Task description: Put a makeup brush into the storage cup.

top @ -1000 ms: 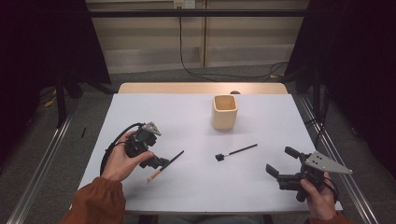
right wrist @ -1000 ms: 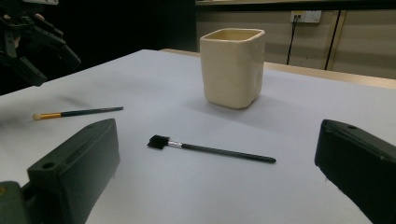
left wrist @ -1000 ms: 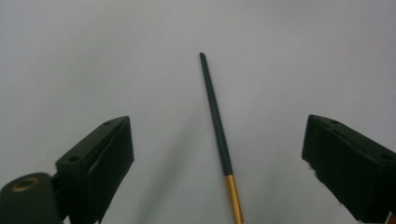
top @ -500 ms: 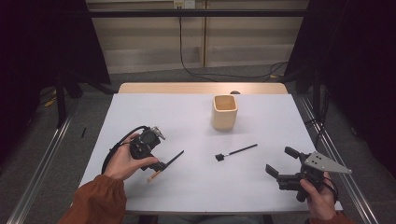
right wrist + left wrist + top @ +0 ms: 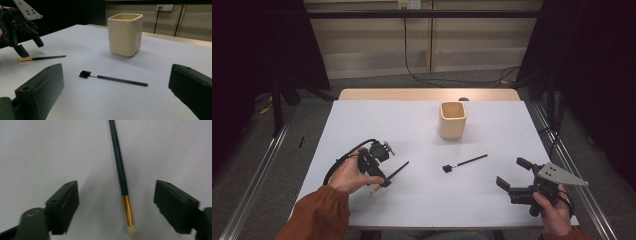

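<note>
The left claw [image 5: 116, 202] is hanging over the white bench [image 5: 422, 130] with its jaws spread wide, straddling the gold-ferruled brush [image 5: 120, 173], which is lying flat between them. That brush is looking light, thin and stiff, probably slippery on its dark handle, so pinching near the gold ferrule seems safest. The right claw [image 5: 514, 176] is waiting, gaping and empty, near the bench's right edge. The black brush [image 5: 112, 78] is lying between the claws, in front of the cream cup [image 5: 125, 33].
</note>
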`<action>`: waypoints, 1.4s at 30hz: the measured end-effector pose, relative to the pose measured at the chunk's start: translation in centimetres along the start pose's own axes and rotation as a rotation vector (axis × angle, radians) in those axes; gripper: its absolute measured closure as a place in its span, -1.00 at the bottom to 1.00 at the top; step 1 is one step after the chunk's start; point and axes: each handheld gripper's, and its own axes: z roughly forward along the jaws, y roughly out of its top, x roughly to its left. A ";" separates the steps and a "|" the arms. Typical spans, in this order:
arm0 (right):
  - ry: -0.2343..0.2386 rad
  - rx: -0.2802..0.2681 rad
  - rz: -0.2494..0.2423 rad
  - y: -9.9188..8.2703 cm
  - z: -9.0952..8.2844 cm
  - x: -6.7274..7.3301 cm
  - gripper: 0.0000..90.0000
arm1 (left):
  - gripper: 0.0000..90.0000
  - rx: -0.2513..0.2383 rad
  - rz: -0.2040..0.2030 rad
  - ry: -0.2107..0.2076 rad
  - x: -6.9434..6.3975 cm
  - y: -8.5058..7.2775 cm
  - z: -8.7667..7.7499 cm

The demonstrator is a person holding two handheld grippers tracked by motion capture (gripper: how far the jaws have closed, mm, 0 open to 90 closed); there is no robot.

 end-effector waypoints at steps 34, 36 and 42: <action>0.009 0.012 -0.003 0.0 0.2 0.2 -1.00 | 0.59 0.148 -0.042 0.041 -0.8 0.2 1.8; 0.011 0.012 0.002 -0.1 0.2 0.2 -1.00 | 0.62 0.154 -0.048 0.037 -0.8 0.3 1.8; 0.008 0.012 0.000 -0.1 0.1 0.1 -1.00 | 0.83 0.173 -0.043 0.013 -0.7 0.6 1.8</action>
